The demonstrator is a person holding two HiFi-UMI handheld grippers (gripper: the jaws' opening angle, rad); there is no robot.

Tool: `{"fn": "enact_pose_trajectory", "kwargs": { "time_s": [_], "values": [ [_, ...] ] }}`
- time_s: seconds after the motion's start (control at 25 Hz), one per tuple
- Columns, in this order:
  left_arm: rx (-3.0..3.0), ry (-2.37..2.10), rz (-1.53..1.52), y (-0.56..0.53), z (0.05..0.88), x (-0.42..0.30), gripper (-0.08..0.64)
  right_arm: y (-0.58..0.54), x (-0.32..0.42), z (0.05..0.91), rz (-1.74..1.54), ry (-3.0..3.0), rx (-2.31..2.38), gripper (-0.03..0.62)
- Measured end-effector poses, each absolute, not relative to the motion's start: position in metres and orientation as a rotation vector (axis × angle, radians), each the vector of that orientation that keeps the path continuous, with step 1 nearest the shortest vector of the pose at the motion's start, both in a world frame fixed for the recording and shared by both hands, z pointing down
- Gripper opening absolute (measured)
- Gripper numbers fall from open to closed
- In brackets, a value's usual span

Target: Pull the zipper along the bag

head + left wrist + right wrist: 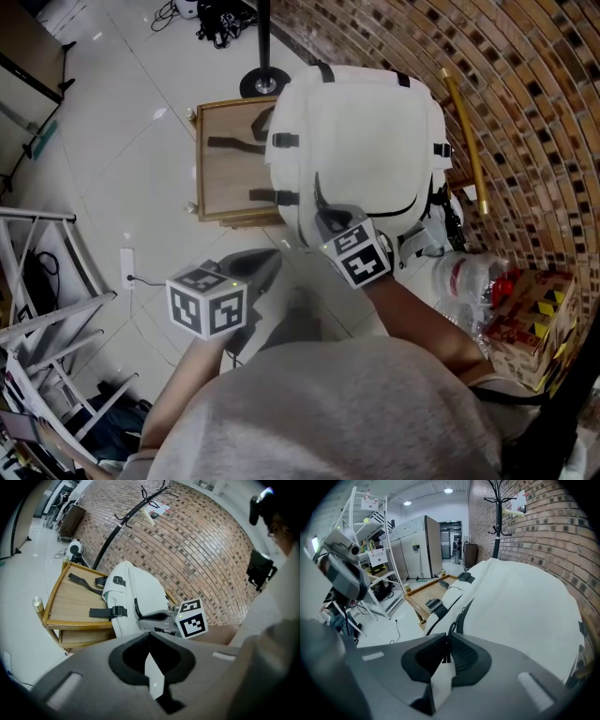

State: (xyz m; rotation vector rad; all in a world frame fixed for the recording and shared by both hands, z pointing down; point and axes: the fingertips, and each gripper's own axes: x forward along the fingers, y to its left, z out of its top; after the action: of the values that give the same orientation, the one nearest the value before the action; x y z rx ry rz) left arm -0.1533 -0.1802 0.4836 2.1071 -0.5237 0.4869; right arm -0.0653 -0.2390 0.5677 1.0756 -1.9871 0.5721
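White backpack (361, 141) stands on a small wooden bench (220, 171). Its fabric is smooth and matte, its body domed, and black webbing straps (234, 142) trail over the bench top.

Right hand-held gripper (323, 222) angles down onto the bag's near face, jaws clamped on the thin black zipper pull (446, 654). The dark zipper track (461, 613) runs up and away just ahead of its tips and appears parted there. The grip seems set to draw the slider along that line.

Left hand-held gripper (149, 641) hangs behind the right one, jaws together on nothing, short of the bag. It is probably free to steady the fabric.
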Motion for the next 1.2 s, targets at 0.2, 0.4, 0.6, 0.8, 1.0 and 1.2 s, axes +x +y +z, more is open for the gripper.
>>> {"fn": "enact_pose_trajectory", "kwargs": {
  "time_s": [0.2,0.4,0.6,0.8,1.0,1.2],
  "values": [
    [2.11,-0.502,0.5,-0.175,0.487,-0.149,0.0,-0.232,-0.062,0.569,0.583,-1.986,1.088,0.031],
    [2.121,-0.476,0.507,-0.173,0.486,-0.142,0.0,-0.223,-0.056,0.571,0.607,-1.984,1.1,0.031],
    [2.128,-0.453,0.522,-0.17,0.488,-0.137,0.0,-0.218,-0.053,0.569,0.615,-1.99,1.121,0.031],
    [2.139,-0.439,0.531,-0.167,0.487,-0.13,0.0,-0.201,-0.047,0.577,0.657,-1.977,1.106,0.031],
    [2.143,-0.428,0.551,-0.162,0.487,-0.123,0.0,-0.189,-0.043,0.58,0.682,-1.982,1.118,0.031],
    [2.139,-0.434,0.559,-0.158,0.488,-0.112,0.0,-0.188,-0.035,0.579,0.685,-1.997,1.113,0.031]
  ]
}}
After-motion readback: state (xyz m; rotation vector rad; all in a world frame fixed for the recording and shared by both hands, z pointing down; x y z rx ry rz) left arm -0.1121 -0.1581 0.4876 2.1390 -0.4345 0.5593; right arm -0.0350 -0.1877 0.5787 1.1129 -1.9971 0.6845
